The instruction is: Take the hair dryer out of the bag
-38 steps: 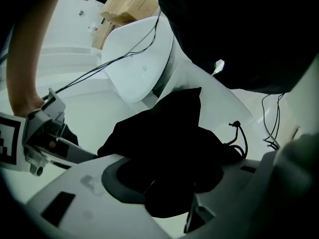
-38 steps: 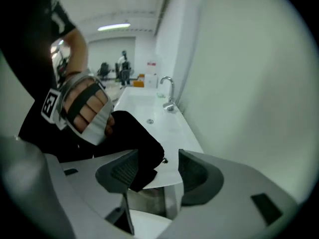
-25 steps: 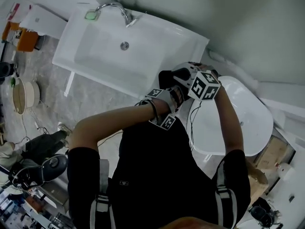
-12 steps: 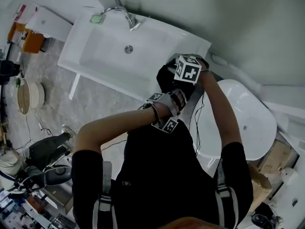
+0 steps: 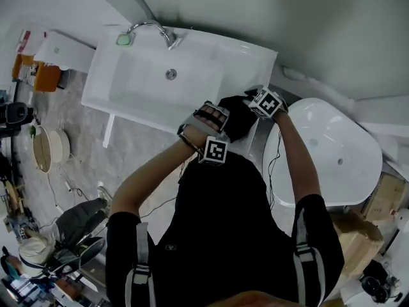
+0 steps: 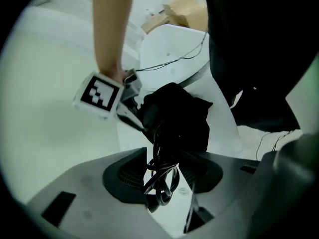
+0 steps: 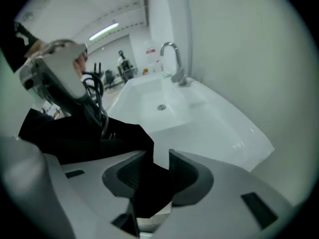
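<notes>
A black cloth bag (image 5: 238, 116) hangs between my two grippers, off the sink's right end. A coiled black cord (image 6: 162, 176) comes out of the bag and fills the gap of my left gripper (image 6: 163, 179), whose jaws are closing on it. My right gripper (image 7: 160, 176) is at the bag's far side, its jaws opening with a fold of the bag (image 7: 149, 188) still between them. The left gripper view shows the right gripper (image 6: 135, 114) against the bag (image 6: 177, 118). The hair dryer's body is hidden inside.
A white sink (image 5: 249, 59) with a chrome tap (image 5: 156, 29) lies to the left of the bag. A white oval basin (image 5: 332, 152) lies to its right. Thin cables (image 5: 276, 165) trail along the person's right arm. Clutter and a bucket (image 5: 48, 151) stand on the floor at far left.
My right gripper has dropped from above the bag to its right side and has rolled. My left gripper has rolled too and shifted a little along the bag's left side.
</notes>
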Available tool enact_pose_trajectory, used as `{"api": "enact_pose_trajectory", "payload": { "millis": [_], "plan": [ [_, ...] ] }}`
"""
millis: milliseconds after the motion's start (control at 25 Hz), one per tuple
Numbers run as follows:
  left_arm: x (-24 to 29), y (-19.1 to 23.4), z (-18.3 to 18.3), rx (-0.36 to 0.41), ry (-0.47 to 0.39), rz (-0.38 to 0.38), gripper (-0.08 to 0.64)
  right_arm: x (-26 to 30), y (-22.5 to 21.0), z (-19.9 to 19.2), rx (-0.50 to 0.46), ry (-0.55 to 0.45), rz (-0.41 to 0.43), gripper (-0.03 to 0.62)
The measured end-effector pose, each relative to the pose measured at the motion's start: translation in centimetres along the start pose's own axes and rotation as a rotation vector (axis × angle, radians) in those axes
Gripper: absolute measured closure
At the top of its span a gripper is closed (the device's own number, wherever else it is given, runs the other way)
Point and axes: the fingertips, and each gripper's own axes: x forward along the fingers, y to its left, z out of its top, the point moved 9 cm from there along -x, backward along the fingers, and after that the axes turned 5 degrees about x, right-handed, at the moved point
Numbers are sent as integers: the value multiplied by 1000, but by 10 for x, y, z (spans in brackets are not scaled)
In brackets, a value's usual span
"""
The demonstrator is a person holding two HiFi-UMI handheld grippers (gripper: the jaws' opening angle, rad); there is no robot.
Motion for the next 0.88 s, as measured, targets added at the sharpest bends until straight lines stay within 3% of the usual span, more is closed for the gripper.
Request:
{"api": "enact_pose_trajectory", "payload": {
  "millis": [80,160,240,400,560,720,880],
  "plan": [
    [5,-5,-17,-113,-27,-55,357,-13,-3,-14,139,-133,-5,351],
    [10,-11,-28,-184,-47,-61,357,-31,1,-27,236,-257,8,344],
    [14,-17,-36,-223,-53,-66,357,-48,16,-38,256,-324,27,335],
    [20,-28,-51,-312,-81,-111,357,-71,80,-26,39,-299,-20,286],
    [21,-32,-55,-316,-91,-109,357,-69,139,27,-136,-390,-39,274],
    [16,-29,-50,-279,-96,-143,359,-9,152,46,-360,-195,-103,238],
    [13,-24,-49,-216,-81,-147,359,27,147,51,-470,-91,-194,230]
  ]
}}
